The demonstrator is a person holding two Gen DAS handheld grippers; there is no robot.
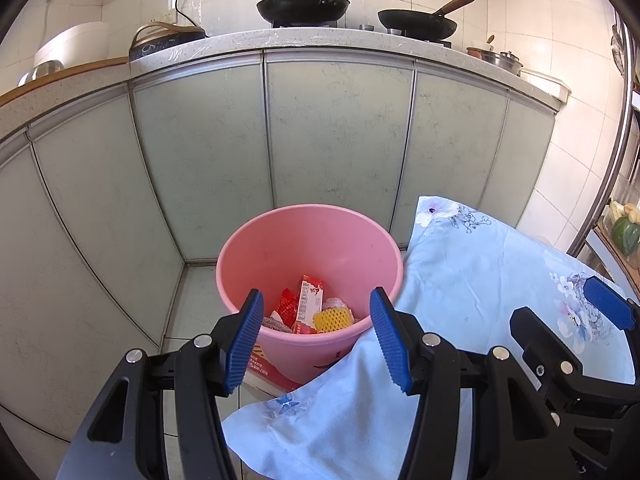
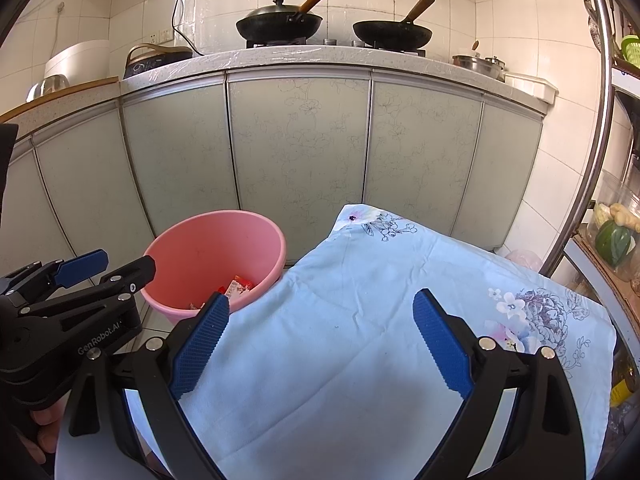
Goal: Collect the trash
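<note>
A pink bucket point(image 1: 312, 248) stands on the floor against the cabinets and holds trash: a red and white carton point(image 1: 309, 303), a yellow foam net point(image 1: 332, 319) and red wrappers point(image 1: 286, 307). My left gripper point(image 1: 318, 338) is open and empty, just above the bucket's near rim. My right gripper point(image 2: 320, 344) is open and empty over the blue flowered cloth point(image 2: 360, 340) on the table. The bucket point(image 2: 216, 252) shows at the left in the right wrist view, with the left gripper point(image 2: 108, 266) beside it. The right gripper point(image 1: 560, 312) shows at the right in the left wrist view.
The blue cloth point(image 1: 460, 280) hangs over the table edge beside the bucket. A red packet point(image 1: 266, 372) lies under the bucket. Green cabinet doors point(image 1: 336, 132) stand behind. Two woks point(image 1: 302, 6) sit on the counter. A shelf with vegetables point(image 2: 612, 240) is at the right.
</note>
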